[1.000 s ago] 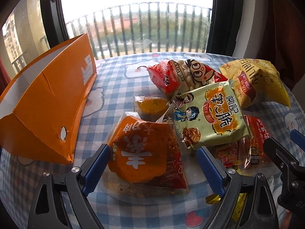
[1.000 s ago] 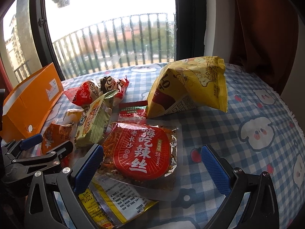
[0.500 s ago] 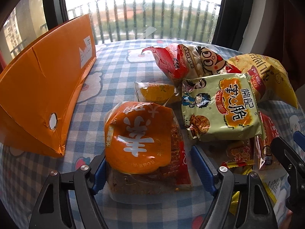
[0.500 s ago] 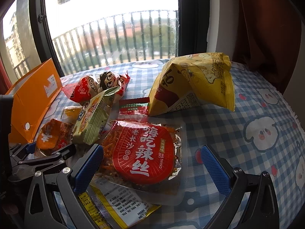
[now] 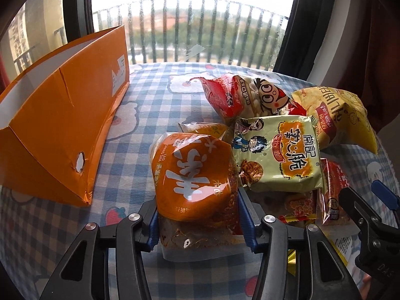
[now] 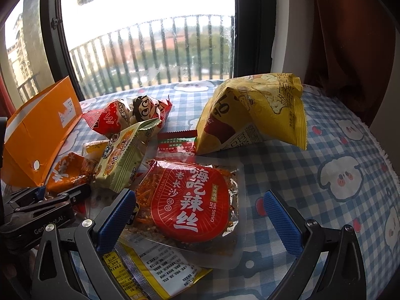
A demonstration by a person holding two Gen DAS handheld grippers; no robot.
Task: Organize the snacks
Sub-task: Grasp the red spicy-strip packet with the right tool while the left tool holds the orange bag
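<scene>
On the blue-and-white checked tablecloth printed with little bears and strawberries, beside a window with a railed balcony outside, a heap of snacks is lying next to an open orange box bearing a white shipping label. The left gripper is closing its blue pads on both sides of the orange pack, a clear pouch of reddish shreds with big white Chinese characters and "LAO CHANG SHA" along its edge; the pouch is bulging between the pads, at the near left of the heap, close to the box. Just beside it a pale green noodle-snack pack with cartoon children is leaning over a small orange sachet. Behind those are sitting a red bag with a wide-eyed cartoon face and a puffed yellow bag showing a QR code. The right gripper is hanging with its jaws spread wide, gripping nothing, around the red pack reading "LAO CHANG SHA" with white characters. That pack is overlapping a yellow packet lying back-up, its small print too fine to read.
</scene>
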